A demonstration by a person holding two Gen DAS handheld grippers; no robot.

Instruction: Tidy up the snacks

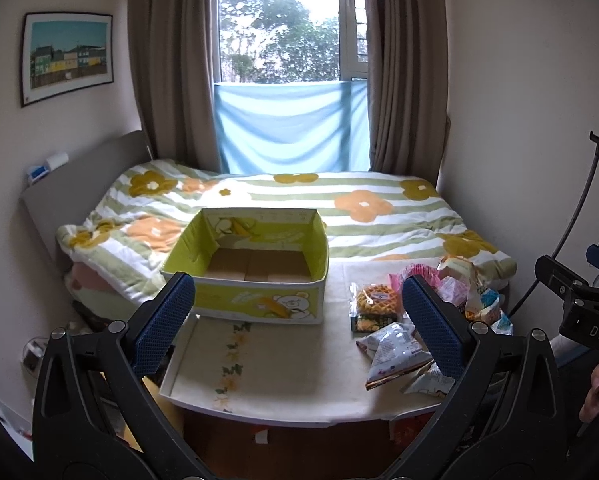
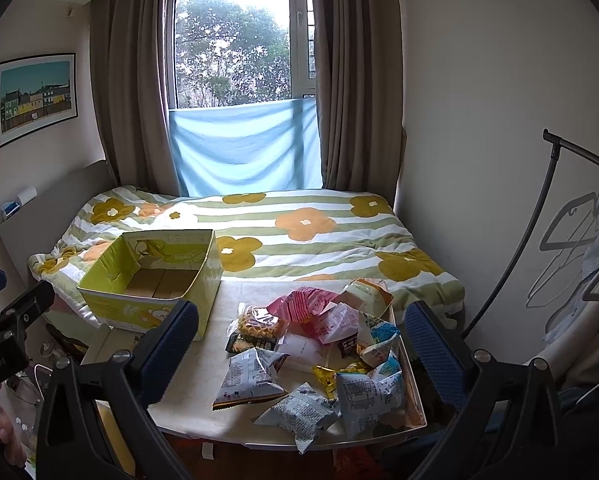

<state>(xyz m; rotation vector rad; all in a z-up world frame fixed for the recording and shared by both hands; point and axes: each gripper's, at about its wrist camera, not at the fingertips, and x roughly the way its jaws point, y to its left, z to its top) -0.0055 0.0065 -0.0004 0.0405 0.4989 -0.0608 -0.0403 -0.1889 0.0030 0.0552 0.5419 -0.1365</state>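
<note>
**Both tongs spread wide, snacks not yet boxed**

From the left wrist, the left gripper (image 1: 295, 320) is seen released, its blue pads wide apart and nothing between them, hovering above the low table (image 1: 283, 376). The yellow box (image 1: 255, 280) stands empty at the table's far left, its long axis running left to right, open side up. The snack pile (image 1: 431, 312) lies to the right of it, apart from the box. The waffle packet (image 1: 377, 300), the pile's nearest piece to the box, could be taken first.

From the right wrist, the right gripper (image 2: 299, 344) is likewise unclenched and empty, held above the pile. The white pillow packet (image 2: 251, 376) lies at the pile's near left edge, its long axis running from near-left to far-right; it would best be pinched across its short width, clear of neighbouring packets, then carried leftward to the box
</note>
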